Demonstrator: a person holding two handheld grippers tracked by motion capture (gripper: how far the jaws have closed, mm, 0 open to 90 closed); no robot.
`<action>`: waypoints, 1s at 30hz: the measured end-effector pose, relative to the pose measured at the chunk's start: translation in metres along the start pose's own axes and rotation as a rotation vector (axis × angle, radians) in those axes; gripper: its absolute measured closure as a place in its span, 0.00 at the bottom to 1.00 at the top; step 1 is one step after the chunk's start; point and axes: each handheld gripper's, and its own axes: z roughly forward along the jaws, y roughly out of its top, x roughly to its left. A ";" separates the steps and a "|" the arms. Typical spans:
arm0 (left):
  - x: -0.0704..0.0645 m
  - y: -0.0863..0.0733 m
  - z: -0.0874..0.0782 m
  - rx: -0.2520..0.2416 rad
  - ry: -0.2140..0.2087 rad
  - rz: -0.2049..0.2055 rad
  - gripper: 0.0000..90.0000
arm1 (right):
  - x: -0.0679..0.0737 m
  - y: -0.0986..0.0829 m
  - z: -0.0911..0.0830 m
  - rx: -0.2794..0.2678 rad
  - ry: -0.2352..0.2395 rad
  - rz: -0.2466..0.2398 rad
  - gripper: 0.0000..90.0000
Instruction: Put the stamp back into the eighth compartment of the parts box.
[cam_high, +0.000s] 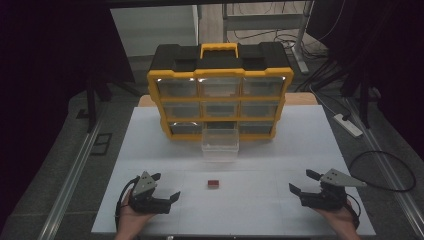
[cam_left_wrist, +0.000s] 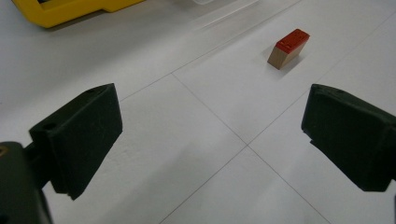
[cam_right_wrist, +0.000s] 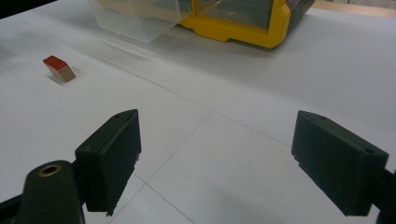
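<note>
A small wooden block with a red top (cam_high: 213, 184) lies on the white table (cam_high: 280, 150), midway between the two grippers; it also appears as the block (cam_left_wrist: 288, 48) and the block (cam_right_wrist: 59, 68). My left gripper (cam_high: 166, 186) rests at the near left, open and empty, its jaws wide apart (cam_left_wrist: 210, 140). My right gripper (cam_high: 302, 181) rests at the near right, also open with nothing between its jaws (cam_right_wrist: 215, 158). Behind the block stands a yellow-and-black drawer organizer (cam_high: 220, 90), with one clear drawer (cam_high: 220, 142) pulled out of its bottom middle slot.
The organizer (cam_right_wrist: 243, 23) has a yellow carry handle (cam_high: 218, 48) on top and several clear drawers. Its pulled-out drawer (cam_right_wrist: 135, 18) projects toward the block. Off the table's right side lie a power strip (cam_high: 348, 125) and cables (cam_high: 385, 170). Dark stands flank the table.
</note>
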 end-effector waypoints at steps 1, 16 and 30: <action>0.000 0.000 0.000 0.000 0.001 0.000 0.06 | -0.001 -0.001 0.000 0.002 0.000 -0.001 0.19; 0.000 -0.001 -0.001 0.002 0.003 0.003 0.06 | 0.001 -0.001 0.000 0.006 0.002 -0.018 0.20; -0.001 0.000 0.001 0.009 0.005 0.002 0.06 | 0.003 -0.001 0.001 0.003 0.007 -0.036 0.21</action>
